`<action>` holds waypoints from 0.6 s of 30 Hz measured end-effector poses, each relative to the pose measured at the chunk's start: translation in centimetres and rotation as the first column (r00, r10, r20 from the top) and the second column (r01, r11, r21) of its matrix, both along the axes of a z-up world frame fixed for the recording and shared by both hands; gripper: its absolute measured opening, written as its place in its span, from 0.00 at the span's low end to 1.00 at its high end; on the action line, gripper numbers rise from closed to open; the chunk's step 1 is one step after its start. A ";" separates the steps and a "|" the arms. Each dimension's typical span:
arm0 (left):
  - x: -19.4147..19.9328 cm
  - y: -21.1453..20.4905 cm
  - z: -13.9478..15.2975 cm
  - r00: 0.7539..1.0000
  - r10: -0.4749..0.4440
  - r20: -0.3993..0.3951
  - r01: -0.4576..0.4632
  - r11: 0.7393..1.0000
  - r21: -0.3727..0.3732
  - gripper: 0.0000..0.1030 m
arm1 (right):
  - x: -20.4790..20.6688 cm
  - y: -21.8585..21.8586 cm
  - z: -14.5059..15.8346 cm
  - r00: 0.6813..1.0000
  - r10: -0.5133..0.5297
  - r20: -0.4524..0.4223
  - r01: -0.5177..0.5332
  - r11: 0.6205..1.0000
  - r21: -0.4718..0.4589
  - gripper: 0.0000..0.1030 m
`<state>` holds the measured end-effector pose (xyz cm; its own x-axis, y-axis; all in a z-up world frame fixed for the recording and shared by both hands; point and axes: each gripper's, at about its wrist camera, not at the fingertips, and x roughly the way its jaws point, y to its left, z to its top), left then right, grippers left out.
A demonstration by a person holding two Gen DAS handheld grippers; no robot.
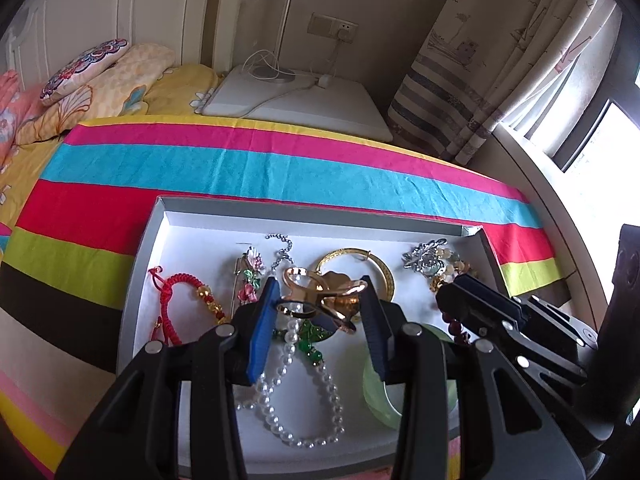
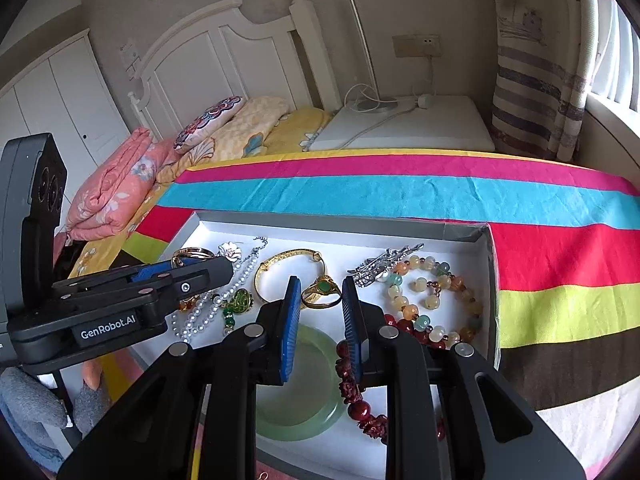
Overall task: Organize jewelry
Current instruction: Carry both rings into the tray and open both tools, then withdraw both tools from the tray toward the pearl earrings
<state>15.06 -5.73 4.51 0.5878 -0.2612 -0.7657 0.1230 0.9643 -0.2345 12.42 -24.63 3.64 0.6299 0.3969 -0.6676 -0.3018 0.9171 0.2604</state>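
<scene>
Rose-gold bangle (image 1: 320, 294) held at centre frame in left gripper (image 1: 322, 300), jaws closed on it, long axis left-right. Right gripper (image 2: 320, 312) parted, empty, over grey tray (image 2: 340, 222); striped bedspread (image 2: 400, 196).

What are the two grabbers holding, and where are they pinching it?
The left gripper pinches the shiny rose-gold open bangle across its outer sides, pads against the band. The right gripper holds nothing; its jaws are open.
</scene>
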 end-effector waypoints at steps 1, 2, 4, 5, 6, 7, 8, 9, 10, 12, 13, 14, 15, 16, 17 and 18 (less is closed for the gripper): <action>0.2 -0.2 -0.1 1.000 0.002 -0.004 -0.002 1.000 -0.002 0.39 | 0.0 0.1 -0.1 1.000 -0.002 0.002 0.002 1.000 -0.005 0.20; 0.5 -0.3 -0.3 1.000 0.002 -0.009 -0.002 1.000 -0.009 0.39 | 0.2 0.0 -0.2 1.000 -0.002 0.000 0.002 1.000 -0.004 0.20; 0.8 -0.5 -0.4 1.000 -0.002 -0.014 0.002 1.000 -0.029 0.39 | 0.3 0.2 -0.5 1.000 0.002 -0.002 -0.002 1.000 -0.003 0.20; 1.0 -0.6 -0.5 1.000 -0.003 -0.015 0.002 0.999 -0.041 0.39 | 0.3 0.3 -0.6 1.000 0.004 -0.002 -0.004 1.000 -0.010 0.20; 1.1 -0.6 -0.5 1.000 0.002 -0.015 -0.003 0.999 -0.054 0.39 | 0.2 0.4 -0.7 1.000 0.002 0.001 -0.002 1.000 -0.019 0.20; 1.2 -0.5 -0.6 1.000 0.007 -0.015 -0.008 0.997 -0.077 0.40 | 0.2 0.5 -0.8 1.000 0.000 0.003 0.000 1.000 -0.026 0.21; 1.2 -0.4 -0.5 1.000 0.007 -0.015 -0.008 0.995 -0.100 0.42 | 0.2 0.4 -0.9 1.000 0.000 -0.001 0.000 1.000 -0.025 0.22; 1.1 -0.2 -0.4 1.000 0.011 -0.009 -0.012 0.993 -0.118 0.49 | 0.2 0.3 -1.0 1.000 -0.001 -0.005 0.001 1.000 -0.021 0.24; 0.9 0.0 -0.2 1.000 0.022 0.004 -0.021 0.991 -0.129 0.57 | 0.1 0.1 -0.9 1.000 -0.006 -0.008 0.006 1.000 -0.020 0.28; 0.2 0.8 0.5 0.999 0.044 0.031 -0.039 0.988 -0.151 0.64 | -0.4 -0.5 -0.5 1.000 -0.011 0.006 0.011 1.000 -0.007 0.45; -0.3 1.3 1.0 0.998 0.049 0.043 -0.041 0.986 -0.162 0.65 | -0.8 -0.9 -0.1 1.000 -0.006 0.018 0.006 1.000 0.006 0.45; -1.1 1.8 1.5 0.997 0.052 0.059 -0.042 0.986 -0.162 0.66 | -1.3 -1.3 0.4 1.000 -0.004 0.029 0.004 1.000 0.012 0.45; -2.0 2.3 2.1 0.995 0.057 0.081 -0.045 0.987 -0.151 0.71 | -2.1 -1.7 1.0 0.999 0.000 0.047 -0.001 1.000 0.018 0.45; -3.2 2.9 2.8 0.992 0.063 0.111 -0.048 0.990 -0.135 0.79 | -3.0 -2.2 1.5 0.998 0.009 0.064 -0.011 1.000 0.025 0.46; -4.5 3.5 3.5 0.987 0.066 0.144 -0.049 0.992 -0.120 0.83 | -3.8 -2.6 1.9 0.997 0.018 0.077 -0.020 0.999 0.028 0.46; -6.0 4.0 4.0 0.982 0.068 0.177 -0.050 0.994 -0.099 0.88 | -5.0 -3.0 2.3 0.995 0.030 0.091 -0.033 0.999 0.025 0.46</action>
